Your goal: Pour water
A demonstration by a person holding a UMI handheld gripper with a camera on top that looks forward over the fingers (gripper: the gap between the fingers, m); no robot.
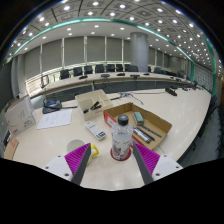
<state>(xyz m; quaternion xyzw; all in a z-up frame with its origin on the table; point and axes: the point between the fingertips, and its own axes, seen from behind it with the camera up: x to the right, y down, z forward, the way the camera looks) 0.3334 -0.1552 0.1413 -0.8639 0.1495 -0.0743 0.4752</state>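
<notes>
Water bottle standing between the parted gripper fingers on a pale table.

The gripper (pixel 112 168) is spread wide, holding nothing; its magenta pads (pixel 147 157) flank a clear plastic water bottle (pixel 121 138) that stands upright on the table (pixel 190 125), with a gap at each side. At about 9 o'clock from the bottle, just beside the left finger, sit a purple cup (pixel 79 150) and something small and yellow (pixel 94 152). At 12 o'clock, beyond the bottle, lies an open cardboard box (pixel 130 117); papers (pixel 55 119) lie at 10 o'clock, with office chairs (pixel 100 70) far behind.
</notes>
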